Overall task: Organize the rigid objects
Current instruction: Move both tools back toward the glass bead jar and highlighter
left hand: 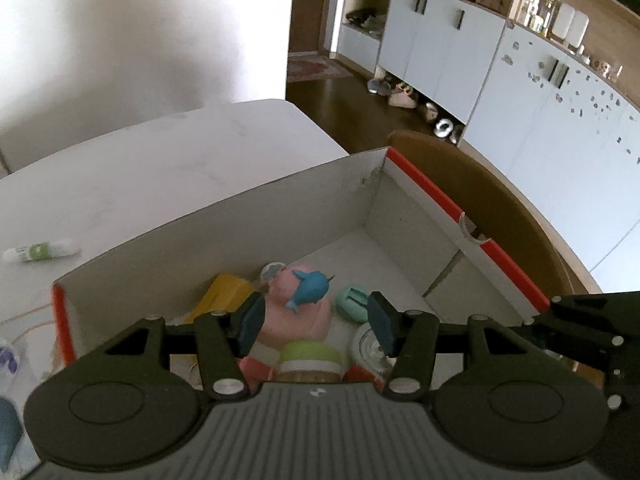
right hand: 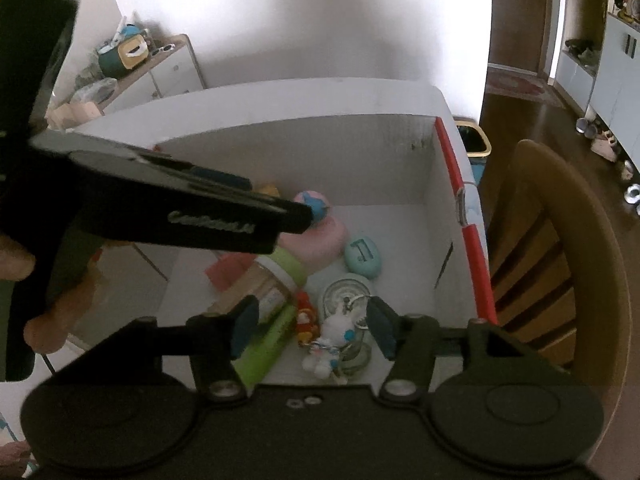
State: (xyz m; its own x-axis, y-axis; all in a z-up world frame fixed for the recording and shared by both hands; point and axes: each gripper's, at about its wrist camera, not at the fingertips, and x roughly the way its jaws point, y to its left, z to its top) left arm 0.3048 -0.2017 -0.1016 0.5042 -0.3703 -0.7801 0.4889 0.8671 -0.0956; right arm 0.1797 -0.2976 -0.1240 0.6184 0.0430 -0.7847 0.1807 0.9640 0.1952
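A white cardboard box [left hand: 224, 220] with a red rim holds several small items. A blue whale toy [left hand: 310, 290] lies on top of a pink round case [left hand: 296, 320]. My left gripper [left hand: 316, 322] hangs open just above and behind them, with nothing between its fingers. In the right wrist view the left gripper [right hand: 300, 216] reaches in from the left, its tip beside the whale [right hand: 318, 204]. My right gripper [right hand: 312, 328] is open over the box's near end, above a white bunny keychain [right hand: 326, 340] and a glass jar [right hand: 346, 294].
Also in the box are a teal egg-shaped case [right hand: 363, 258], a green-lidded jar [right hand: 276, 280], a green tube [right hand: 264, 348], a small red figure [right hand: 305, 316] and a yellow item [left hand: 224, 294]. A small tube [left hand: 40, 251] lies on the white table [left hand: 160, 160]. A brown chair [right hand: 560, 260] stands right of the box.
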